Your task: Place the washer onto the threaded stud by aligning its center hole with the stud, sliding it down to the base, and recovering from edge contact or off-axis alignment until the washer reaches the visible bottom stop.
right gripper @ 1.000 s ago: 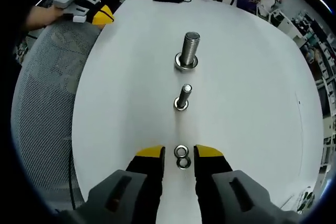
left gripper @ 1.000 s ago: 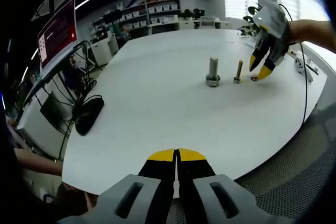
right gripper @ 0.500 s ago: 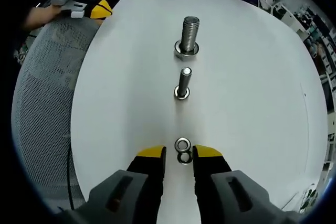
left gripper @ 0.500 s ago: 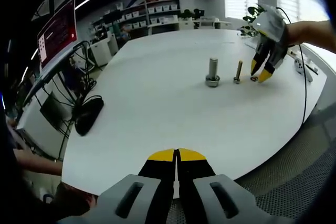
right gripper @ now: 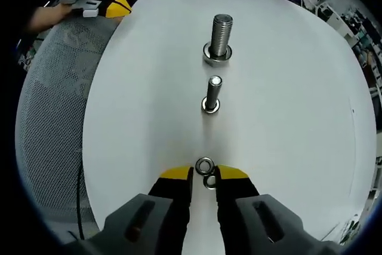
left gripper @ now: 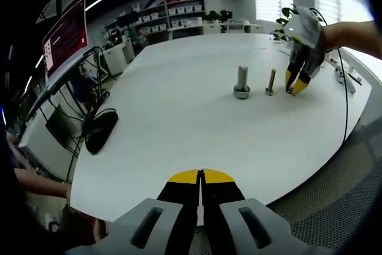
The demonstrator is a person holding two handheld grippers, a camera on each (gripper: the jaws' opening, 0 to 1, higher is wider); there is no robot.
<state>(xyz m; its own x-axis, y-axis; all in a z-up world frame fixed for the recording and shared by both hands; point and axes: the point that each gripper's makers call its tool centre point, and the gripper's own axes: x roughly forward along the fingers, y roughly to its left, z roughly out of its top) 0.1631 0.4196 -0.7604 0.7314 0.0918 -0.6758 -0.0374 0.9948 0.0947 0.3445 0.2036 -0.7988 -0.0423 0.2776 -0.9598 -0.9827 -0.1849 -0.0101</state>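
Note:
Two small steel washers lie touching on the white table (right gripper: 143,106): one (right gripper: 205,165) just past my right gripper's tips, the other (right gripper: 209,182) between them. My right gripper (right gripper: 204,175) is down at the table, its jaws narrowed to a small gap around that washer. In the left gripper view it (left gripper: 293,87) stands just right of the thin threaded stud (left gripper: 271,80). That stud (right gripper: 212,92) stands upright ahead of the washers, and a thicker stud (right gripper: 219,35) with a collar at its base stands beyond. My left gripper (left gripper: 202,177) is shut on nothing at the near table edge.
A black mouse (left gripper: 100,131) lies at the table's left side. A grey mesh chair (right gripper: 54,117) sits beside the table edge. A cable (left gripper: 347,103) and a small white object (left gripper: 341,74) lie at the far right. A hand holds the left gripper (right gripper: 113,5) off the table's corner.
My right gripper's jaws have narrowed and moved forward, so one washer now sits between the tips. The left gripper has stayed put.

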